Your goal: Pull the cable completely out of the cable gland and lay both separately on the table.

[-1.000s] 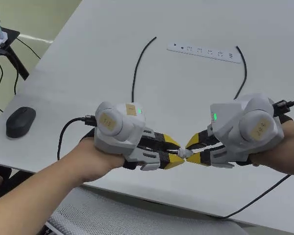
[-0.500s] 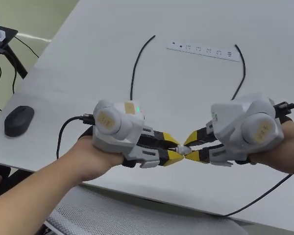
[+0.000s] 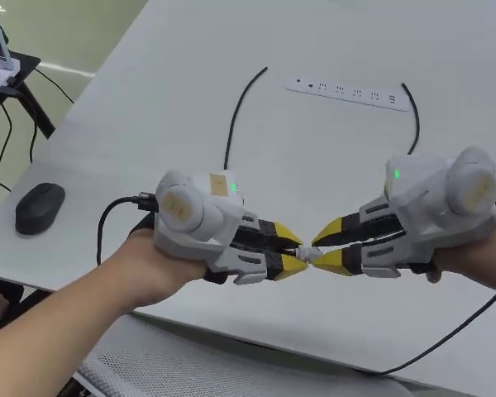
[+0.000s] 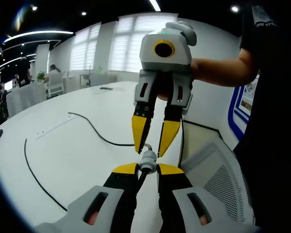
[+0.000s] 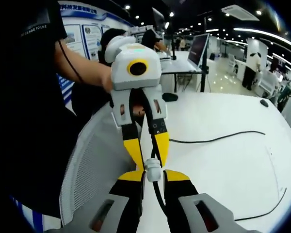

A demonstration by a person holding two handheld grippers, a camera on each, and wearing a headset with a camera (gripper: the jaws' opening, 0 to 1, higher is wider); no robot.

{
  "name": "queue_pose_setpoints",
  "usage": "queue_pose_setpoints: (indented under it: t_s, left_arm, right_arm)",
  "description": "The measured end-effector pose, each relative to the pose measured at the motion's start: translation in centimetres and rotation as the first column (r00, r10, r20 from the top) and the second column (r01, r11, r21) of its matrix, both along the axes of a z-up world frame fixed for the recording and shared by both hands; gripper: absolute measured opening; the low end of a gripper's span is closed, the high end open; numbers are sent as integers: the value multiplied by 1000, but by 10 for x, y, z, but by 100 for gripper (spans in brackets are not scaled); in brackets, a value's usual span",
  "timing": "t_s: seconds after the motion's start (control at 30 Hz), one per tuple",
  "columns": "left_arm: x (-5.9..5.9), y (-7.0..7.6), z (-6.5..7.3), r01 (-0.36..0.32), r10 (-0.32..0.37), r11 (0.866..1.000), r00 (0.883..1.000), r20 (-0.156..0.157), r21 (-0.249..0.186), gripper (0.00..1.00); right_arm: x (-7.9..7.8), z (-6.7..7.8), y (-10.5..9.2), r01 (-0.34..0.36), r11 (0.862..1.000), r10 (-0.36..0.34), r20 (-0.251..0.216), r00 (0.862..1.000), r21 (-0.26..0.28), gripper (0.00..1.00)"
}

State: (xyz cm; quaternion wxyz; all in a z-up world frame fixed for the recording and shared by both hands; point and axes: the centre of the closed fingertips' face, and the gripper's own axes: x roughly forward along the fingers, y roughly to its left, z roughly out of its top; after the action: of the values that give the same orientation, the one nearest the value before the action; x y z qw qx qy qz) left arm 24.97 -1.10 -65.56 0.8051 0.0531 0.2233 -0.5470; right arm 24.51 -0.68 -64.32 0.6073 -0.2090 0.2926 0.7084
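A small white cable gland [image 3: 307,254] hangs in the air over the table's near edge, between two pairs of yellow fingertips that meet nose to nose. My left gripper [image 3: 296,252] comes in from the left, shut on one end of the gland [image 4: 147,158]. From the right, my right gripper [image 3: 318,251] closes on the other end [image 5: 153,170]. A thin black cable [image 5: 158,194] runs through the gland and back between the right jaws. In the left gripper view the right gripper [image 4: 150,150] points down at the gland. In the right gripper view the left gripper [image 5: 150,164] does the same.
A white power strip [image 3: 351,93] lies at the back of the white table [image 3: 149,116], with loose black cables [image 3: 236,116] [image 3: 413,124] curving from it. A black mouse [image 3: 39,207] sits at the left edge. A grey mesh chair [image 3: 190,364] is below the near edge.
The right hand has swung out to the right and levelled, while its fingertips stay at the gland. The left gripper holds still. The head camera has shifted slightly.
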Motion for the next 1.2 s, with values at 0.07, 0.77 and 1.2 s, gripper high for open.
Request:
queue_pose_setpoints:
  t_s: [0.07,0.77,1.2]
  left_arm:
    - [0,0,1,2,-2,1000,1000,11,5,15]
    - [-5,-8,14,67,-69,997,994,84,31,15]
    - [-2,-11,15,78,-82,996,992,92,41,15]
  right_arm:
    - [7,-2,-3,3,1000,-3,-3,1000,-8,13]
    - [2,8,-6,196,960,-40,-597,801,199,13]
    - [-4,4,-5,185,966,-33,-629,776,179,9]
